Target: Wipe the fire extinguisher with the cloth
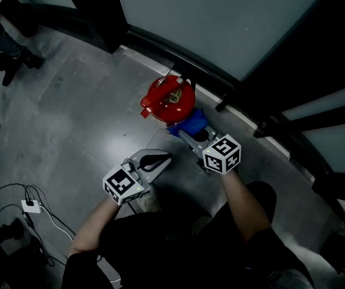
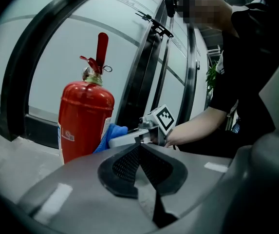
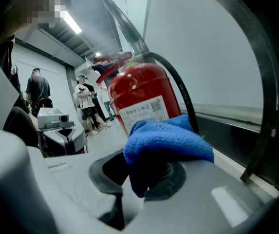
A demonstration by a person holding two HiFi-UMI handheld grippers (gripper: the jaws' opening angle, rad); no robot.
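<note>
Left claw [image 1: 159,160] sits at seven o'clock of the fire extinguisher [image 1: 169,98], clenched tight on nothing, clear of the red body; the extinguisher stands upright on the grey floor [image 1: 70,113], at twelve o'clock of both claws; at its five o'clock the blue cloth [image 1: 191,124] lies up against the body, pinched firmly in the right claw [image 1: 191,138].

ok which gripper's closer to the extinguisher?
Right. The right gripper, shut on the cloth, sits close beside the extinguisher; the left gripper, jaws shut and empty, hangs back nearer the person.
</note>
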